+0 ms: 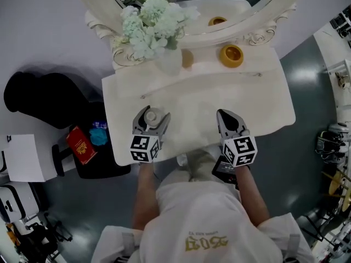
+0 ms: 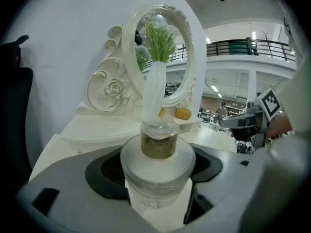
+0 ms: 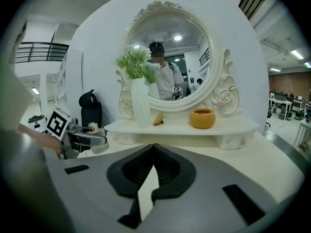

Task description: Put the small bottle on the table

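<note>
The small bottle (image 1: pixel 152 115), clear glass with a cork stopper, sits between the jaws of my left gripper (image 1: pixel 153 114) over the front left of the cream dressing table (image 1: pixel 208 92). In the left gripper view the bottle (image 2: pixel 158 171) fills the gap and both pads press its sides. The right gripper view shows the bottle (image 3: pixel 99 146) hanging in the left gripper (image 3: pixel 77 139) just above the tabletop. My right gripper (image 1: pixel 228 115) hovers over the table's front right with its jaws shut on nothing (image 3: pixel 154 147).
A white vase of pale flowers (image 1: pixel 169 59) and an orange bowl (image 1: pixel 231 55) stand on the raised shelf under the oval mirror (image 3: pixel 170 57). A black chair (image 1: pixel 38 97) and a red box (image 1: pixel 79 145) are on the floor to the left.
</note>
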